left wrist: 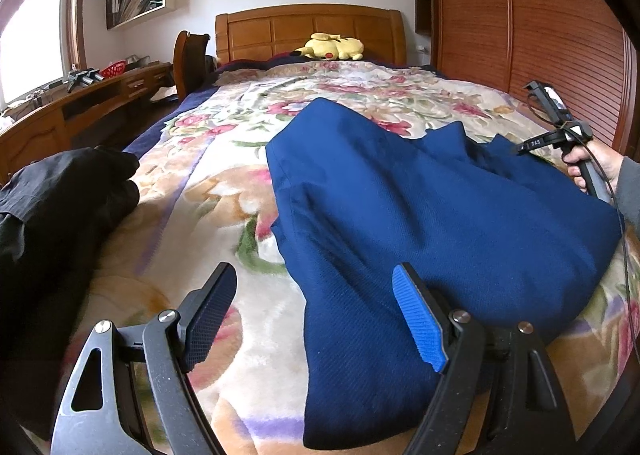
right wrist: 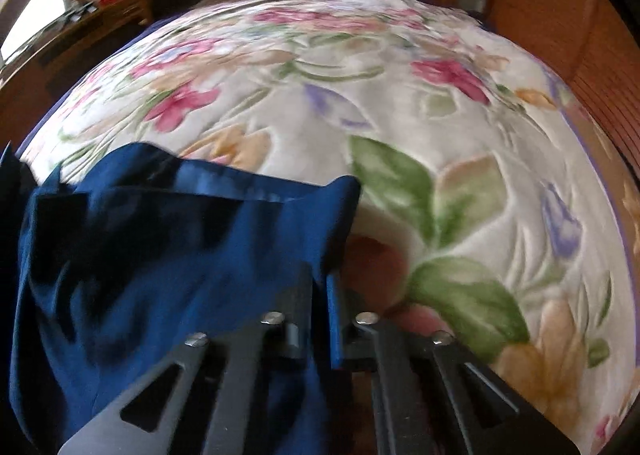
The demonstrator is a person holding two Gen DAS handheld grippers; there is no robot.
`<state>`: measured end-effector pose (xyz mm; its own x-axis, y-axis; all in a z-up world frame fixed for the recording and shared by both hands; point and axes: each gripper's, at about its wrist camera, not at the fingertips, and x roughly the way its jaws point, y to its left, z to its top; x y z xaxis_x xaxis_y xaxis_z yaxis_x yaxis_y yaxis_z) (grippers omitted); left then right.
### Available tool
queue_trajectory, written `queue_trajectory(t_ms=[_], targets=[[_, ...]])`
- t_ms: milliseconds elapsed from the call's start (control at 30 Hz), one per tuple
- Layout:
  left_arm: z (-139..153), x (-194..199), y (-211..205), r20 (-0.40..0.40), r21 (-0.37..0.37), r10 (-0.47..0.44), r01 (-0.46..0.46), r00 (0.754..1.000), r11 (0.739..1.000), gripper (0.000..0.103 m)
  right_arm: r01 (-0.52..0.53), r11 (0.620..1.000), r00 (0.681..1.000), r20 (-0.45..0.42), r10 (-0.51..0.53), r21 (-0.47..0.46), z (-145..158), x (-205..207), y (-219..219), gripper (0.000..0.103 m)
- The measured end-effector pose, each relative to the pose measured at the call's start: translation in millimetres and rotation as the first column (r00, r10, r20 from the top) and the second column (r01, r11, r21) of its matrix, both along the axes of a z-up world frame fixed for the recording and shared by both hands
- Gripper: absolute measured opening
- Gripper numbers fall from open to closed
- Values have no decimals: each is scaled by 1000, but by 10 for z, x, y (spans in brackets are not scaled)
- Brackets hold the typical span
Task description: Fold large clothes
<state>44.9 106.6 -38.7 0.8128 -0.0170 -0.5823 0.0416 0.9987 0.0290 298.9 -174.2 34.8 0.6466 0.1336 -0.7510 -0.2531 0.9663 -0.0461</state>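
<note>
1. The blue garment (left wrist: 420, 207) lies rumpled on the floral blanket (left wrist: 224, 191), at the foot end, well away from the yellow plush toy (left wrist: 330, 46) by the headboard.
2. The right gripper (right wrist: 320, 295) has its fingers pinched together on the garment's edge, on the side away from the dark clothes (left wrist: 52, 207).
3. The left gripper (left wrist: 316, 315) hangs wide apart over the garment's near edge, clamping nothing (one pad hovers over blanket, the other over cloth).
4. The step in hand looks like taking hold of corners before a fold.
5. Next, the left gripper likely needs to close on that near edge, so both can lift and spread the cloth.
</note>
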Motion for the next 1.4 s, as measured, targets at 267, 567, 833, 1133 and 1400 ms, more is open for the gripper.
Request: queue_trajectory(t_ms=[267,567,833,1133,1400], targets=[[-53,20,0,-17,-4,-5,5,1000,1000,81,162,985,960,240,-145,-53,406,-339,-494,1],[-67,22,-8,-21,2,-2,2,1000,1000,81,274,960,946,200,-257,-62,239,-349,-907,34],[-76,6,-15,-11,14,8,-8,1000,1000,81,161,986,962,229,-148,-39,391,-979,-730,59],[-109,11,-13,-11,6,26,-26,1000,1000,81,-12,1000,976,217,7,24,335,-1747,-385,59],[-144,-18,-14,-2,5,37,-37,999,999,81,-99,992,970,228,80,74,204,-2083,-92,59]])
